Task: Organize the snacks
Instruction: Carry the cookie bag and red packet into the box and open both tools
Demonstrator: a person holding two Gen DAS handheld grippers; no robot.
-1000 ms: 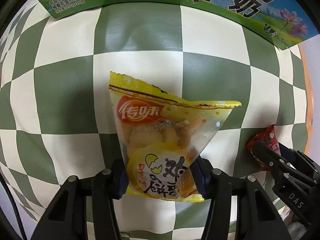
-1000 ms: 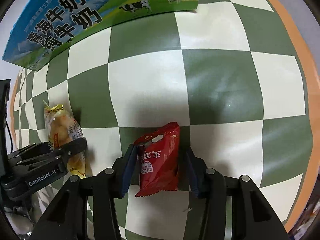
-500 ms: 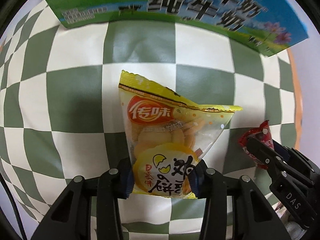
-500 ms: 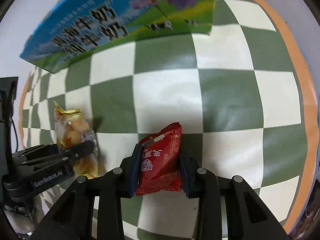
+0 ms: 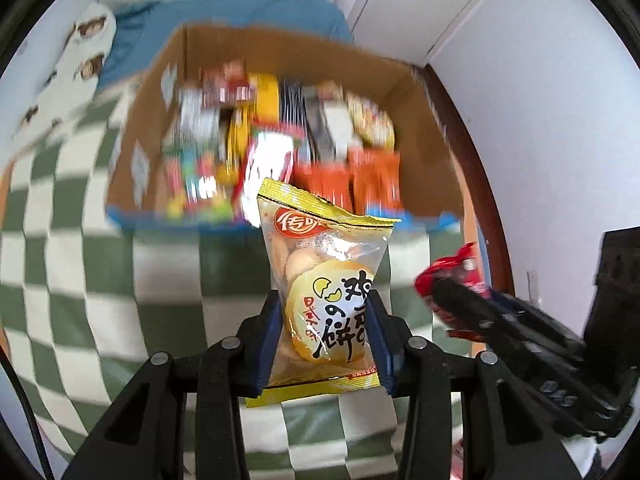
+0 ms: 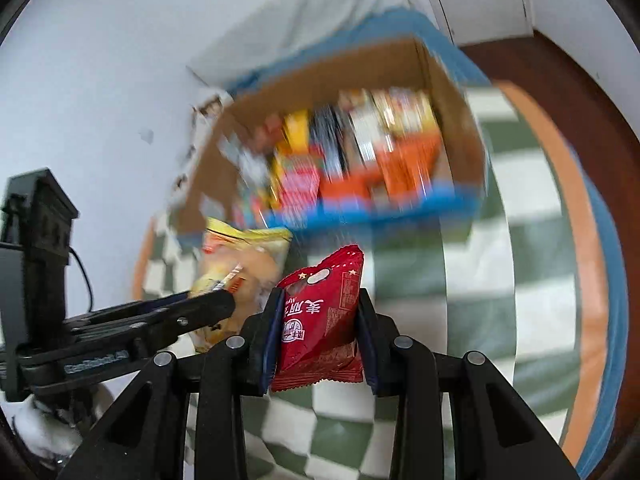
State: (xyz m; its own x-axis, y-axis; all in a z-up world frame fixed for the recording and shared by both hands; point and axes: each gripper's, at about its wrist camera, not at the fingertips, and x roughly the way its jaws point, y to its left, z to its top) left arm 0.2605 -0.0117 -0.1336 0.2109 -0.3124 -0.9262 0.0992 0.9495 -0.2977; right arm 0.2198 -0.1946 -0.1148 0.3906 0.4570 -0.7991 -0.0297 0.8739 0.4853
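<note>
Both packets have come up off the checkered desk (image 5: pixel 72 280) since a moment ago, and the open cardboard box (image 5: pixel 424 128) now fills the view ahead. Left gripper (image 5: pixel 324 340) has its jaws pinching the yellow biscuit packet (image 5: pixel 326 280) by its lower half, held upright just short of the box's near edge. Right gripper (image 6: pixel 318 332) has its jaws clamped on the red snack packet (image 6: pixel 320 308), upright too, just beside the yellow one. Inside the box, blurred rows of snacks (image 5: pixel 280 136) stand packed together, orange packs along the near side.
</note>
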